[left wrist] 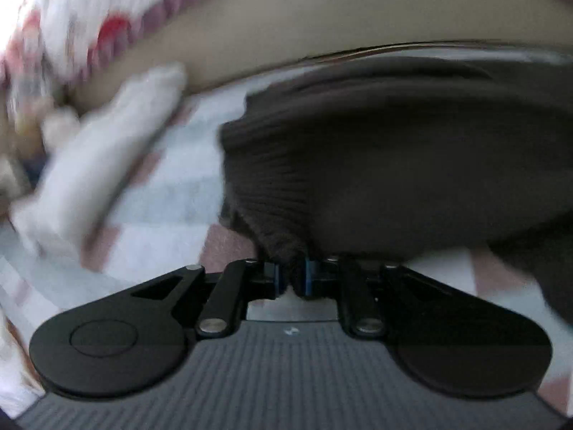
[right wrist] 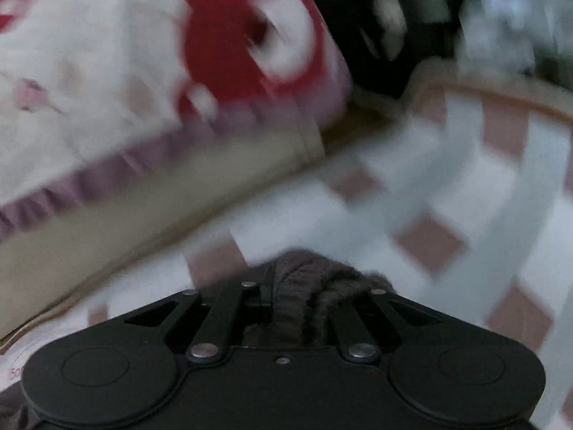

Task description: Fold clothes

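Note:
A dark brown knitted garment (left wrist: 394, 165) hangs across the right half of the left wrist view, over a checked bedsheet (left wrist: 157, 222). My left gripper (left wrist: 293, 276) is shut on a bunched edge of that knit; its blue pads press the fabric from both sides. In the right wrist view, a wad of the same brown knit (right wrist: 315, 294) sits between the black fingers of my right gripper (right wrist: 308, 304), which is shut on it. The fingertips are hidden by the fabric. Both views are blurred.
A white and pink checked sheet (right wrist: 447, 186) covers the bed. A white pillow with red print and a purple frill (right wrist: 143, 71) lies at the back left. A beige headboard edge (left wrist: 322, 18) runs behind. A white cloth (left wrist: 107, 157) lies left.

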A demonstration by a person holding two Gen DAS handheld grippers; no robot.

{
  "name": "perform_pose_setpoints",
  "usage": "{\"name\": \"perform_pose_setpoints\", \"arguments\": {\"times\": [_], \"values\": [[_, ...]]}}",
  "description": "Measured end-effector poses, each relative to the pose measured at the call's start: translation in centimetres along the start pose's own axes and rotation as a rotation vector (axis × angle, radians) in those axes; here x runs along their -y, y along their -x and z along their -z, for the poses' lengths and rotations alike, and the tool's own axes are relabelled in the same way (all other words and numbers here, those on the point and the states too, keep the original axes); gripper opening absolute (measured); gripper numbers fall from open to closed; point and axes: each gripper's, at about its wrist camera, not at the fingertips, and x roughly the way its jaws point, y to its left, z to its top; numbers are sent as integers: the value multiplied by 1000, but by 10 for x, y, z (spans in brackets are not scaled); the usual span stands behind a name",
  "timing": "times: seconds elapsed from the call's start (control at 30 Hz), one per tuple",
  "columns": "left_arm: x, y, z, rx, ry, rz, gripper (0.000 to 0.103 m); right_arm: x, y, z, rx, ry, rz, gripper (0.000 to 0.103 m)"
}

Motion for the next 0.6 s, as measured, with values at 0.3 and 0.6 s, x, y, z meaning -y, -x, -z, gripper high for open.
{"name": "perform_pose_setpoints", "arguments": {"times": [0.3,0.6], "values": [[56,68,8,91,-74,386,44,59,18,7,-93,-440,-115,63],[131,56,13,-68,-28,718,41,70,53,49,-189,-589,-199,64]]}}
